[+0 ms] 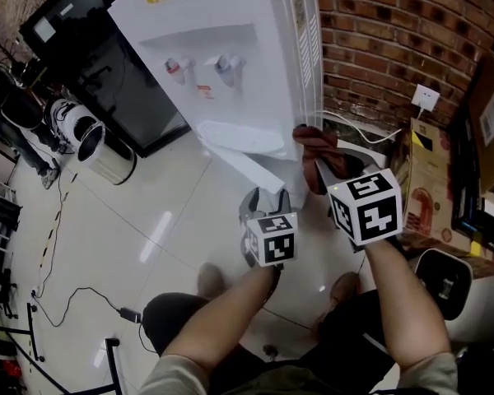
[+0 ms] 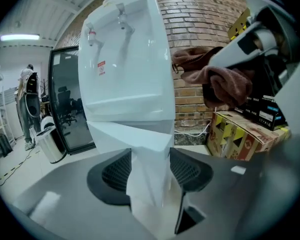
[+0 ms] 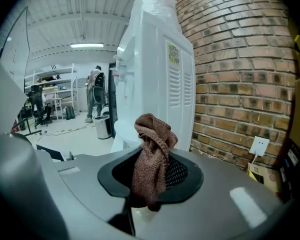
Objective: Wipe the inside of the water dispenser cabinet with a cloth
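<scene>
With the left gripper (image 1: 267, 201) pinching the cabinet door (image 1: 243, 164) edge and the right gripper (image 1: 319, 169) clamping the cloth (image 1: 317, 141), door-opening seemed underway, next needing a wide swing.

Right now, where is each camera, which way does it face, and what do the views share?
Head view: on the person's head, looking steeply down at the water dispenser; both forearms, left hand-held gripper and right hand-held gripper show.
Left gripper view: riding the left hand-held gripper, facing the dispenser's front; jaws clamp the cabinet door.
Right gripper view: riding the right hand-held gripper, facing the dispenser's side and brick wall; jaws clamp the cloth.
Shared: all three show the water dispenser and the cloth.
</scene>
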### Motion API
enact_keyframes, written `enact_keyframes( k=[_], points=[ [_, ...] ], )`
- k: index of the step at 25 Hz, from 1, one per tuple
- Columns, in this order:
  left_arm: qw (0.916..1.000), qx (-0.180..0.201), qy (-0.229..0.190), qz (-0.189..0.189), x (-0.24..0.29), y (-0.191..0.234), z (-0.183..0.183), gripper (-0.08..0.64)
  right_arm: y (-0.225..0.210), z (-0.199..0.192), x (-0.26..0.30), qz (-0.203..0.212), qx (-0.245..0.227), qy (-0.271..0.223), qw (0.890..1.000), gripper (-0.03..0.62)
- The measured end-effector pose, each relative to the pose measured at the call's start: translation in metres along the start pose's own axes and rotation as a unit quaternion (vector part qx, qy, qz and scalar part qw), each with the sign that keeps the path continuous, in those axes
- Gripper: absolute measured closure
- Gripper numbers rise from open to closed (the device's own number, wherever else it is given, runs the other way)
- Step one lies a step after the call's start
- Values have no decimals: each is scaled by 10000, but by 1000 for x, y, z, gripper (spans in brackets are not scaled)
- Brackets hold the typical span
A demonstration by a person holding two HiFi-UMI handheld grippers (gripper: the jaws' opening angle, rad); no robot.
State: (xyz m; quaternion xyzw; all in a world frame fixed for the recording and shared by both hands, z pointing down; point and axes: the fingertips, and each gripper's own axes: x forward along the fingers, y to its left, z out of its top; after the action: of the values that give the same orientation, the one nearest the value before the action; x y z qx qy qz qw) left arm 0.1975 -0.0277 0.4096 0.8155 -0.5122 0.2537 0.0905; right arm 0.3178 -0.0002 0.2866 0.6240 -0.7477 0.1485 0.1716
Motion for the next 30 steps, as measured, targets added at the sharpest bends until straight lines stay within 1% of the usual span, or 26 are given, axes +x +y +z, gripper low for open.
enact_keyframes(
  k=[5, 9, 13, 17, 20, 23, 25, 26, 27, 30],
  points=[
    [9999, 52, 101, -33, -20, 18, -15, 328, 19, 5, 4, 177, -145, 19, 9997, 485],
    [9998, 4, 218, -30, -37, 37, -29, 331, 40, 8, 10, 334, -453, 84, 9984, 485],
    [9992, -172, 333, 115, -54, 62, -43, 331, 66, 11, 16, 535, -704, 118, 9960, 485],
    [9981, -297, 416, 335, -72, 87, -57, 349, 96, 15, 17, 709, -1017, 151, 9922, 485],
    [9965, -396, 437, 585, -84, 110, -68, 389, 116, 16, 16, 852, -1181, 158, 9892, 485],
    [9936, -486, 441, 921, -95, 139, -78, 449, 128, 13, 18, 1039, -1168, 30, 9877, 485],
    [9916, -493, 394, 1130, -97, 160, -82, 503, 133, 12, 24, 1088, -1112, 7, 9878, 485],
    [9906, -489, 363, 1228, -98, 171, -83, 548, 136, 14, 28, 1091, -1078, -15, 9882, 483],
    [9896, -485, 346, 1307, -99, 181, -85, 560, 140, 16, 32, 1096, -1041, -40, 9885, 483],
    [9875, -461, 332, 1471, -100, 208, -89, 560, 158, 25, 42, 1169, -1056, -148, 9874, 483]
  ],
)
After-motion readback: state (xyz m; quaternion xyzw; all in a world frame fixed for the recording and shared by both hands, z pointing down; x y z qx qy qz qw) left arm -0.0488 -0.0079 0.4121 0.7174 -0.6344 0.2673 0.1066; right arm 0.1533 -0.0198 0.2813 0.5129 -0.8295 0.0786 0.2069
